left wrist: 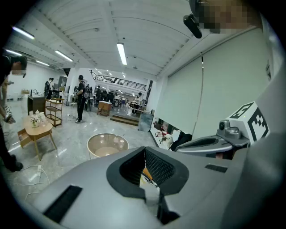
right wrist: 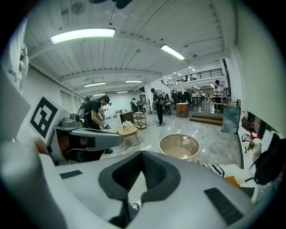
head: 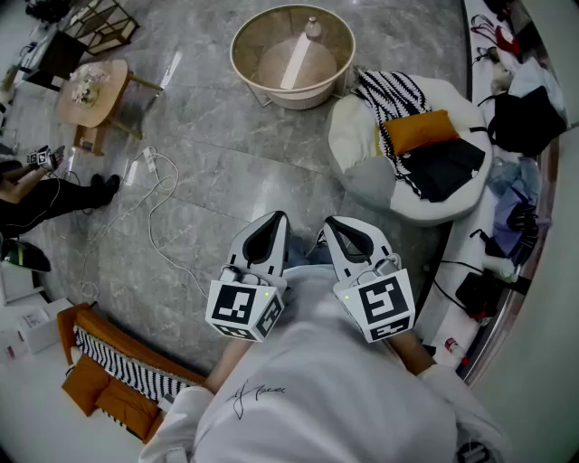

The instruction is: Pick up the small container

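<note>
The left tool (head: pixel 276 219) and the right tool (head: pixel 333 223) are held side by side, close to the person's chest, over the grey floor (head: pixel 235 172). Both tools are angled slightly downward. The jaws of each tool are closed together, and nothing is gripped between them. The small container (head: pixel 313 28) is located on the round counter (head: pixel 237 65), near its far rim. It is well apart from both tools.

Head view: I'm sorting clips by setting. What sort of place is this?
Likely an open showroom or studio furnished like a lounge: polished grey stone floor, round beige basket-shaped table, white round cushioned seat, and a railed mezzanine behind.
</note>
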